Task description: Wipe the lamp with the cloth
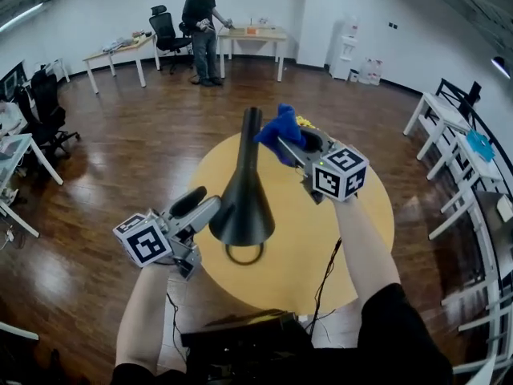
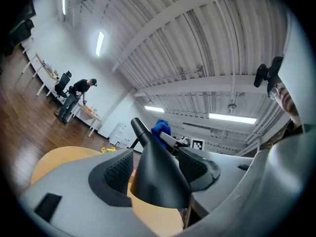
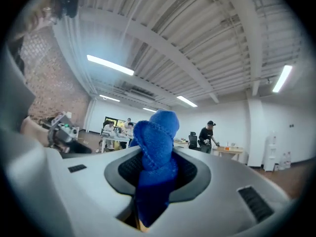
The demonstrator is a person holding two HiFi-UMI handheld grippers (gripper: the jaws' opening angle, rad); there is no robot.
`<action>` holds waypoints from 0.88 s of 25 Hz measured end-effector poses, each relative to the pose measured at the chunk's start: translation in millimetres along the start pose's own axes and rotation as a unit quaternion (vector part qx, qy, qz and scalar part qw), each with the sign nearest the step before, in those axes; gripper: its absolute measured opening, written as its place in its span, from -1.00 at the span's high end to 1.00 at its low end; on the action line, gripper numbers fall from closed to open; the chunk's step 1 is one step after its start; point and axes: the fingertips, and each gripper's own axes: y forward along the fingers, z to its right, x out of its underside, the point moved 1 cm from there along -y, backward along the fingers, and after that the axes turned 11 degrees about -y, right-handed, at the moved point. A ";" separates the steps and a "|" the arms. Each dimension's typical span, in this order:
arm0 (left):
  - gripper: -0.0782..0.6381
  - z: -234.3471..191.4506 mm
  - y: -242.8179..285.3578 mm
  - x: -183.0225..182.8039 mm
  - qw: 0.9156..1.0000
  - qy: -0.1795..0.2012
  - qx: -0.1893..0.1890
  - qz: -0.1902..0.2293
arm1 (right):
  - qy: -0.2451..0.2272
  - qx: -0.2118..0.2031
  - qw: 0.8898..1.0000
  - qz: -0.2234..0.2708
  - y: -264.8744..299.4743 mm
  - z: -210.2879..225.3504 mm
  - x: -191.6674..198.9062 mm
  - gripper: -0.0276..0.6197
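Note:
A black lamp (image 1: 243,199), a cone-shaped shade with a thin neck, is held up over the round yellow table (image 1: 365,215). My left gripper (image 1: 207,207) is shut on the lower left side of the shade. In the left gripper view the shade (image 2: 160,181) fills the gap between the pads. My right gripper (image 1: 303,144) is shut on a bunched blue cloth (image 1: 280,131), which hangs just to the right of the lamp's neck. I cannot tell whether the two touch. In the right gripper view the cloth (image 3: 155,152) stands up between the jaws of the right gripper (image 3: 157,171).
A small yellow object (image 1: 304,122) lies on the table behind the cloth. A black cable (image 1: 325,275) runs off the table's near edge toward dark gear (image 1: 248,339). A person (image 1: 204,30) stands by far desks; more desks (image 1: 449,119) line the right.

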 end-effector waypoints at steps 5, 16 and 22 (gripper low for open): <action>0.00 10.5 -8.1 4.3 0.998 0.028 -0.042 0.039 | 0.156 -0.032 0.986 0.048 43.3 50.0 18.3 0.53; 0.00 2.1 -30.4 12.1 0.994 0.014 -0.079 0.075 | 0.273 -0.131 0.943 0.137 52.3 11.4 26.2 0.53; 0.00 11.6 -16.5 2.9 0.995 0.037 -0.070 0.055 | 0.280 -0.173 0.934 0.140 34.0 -21.6 11.9 0.53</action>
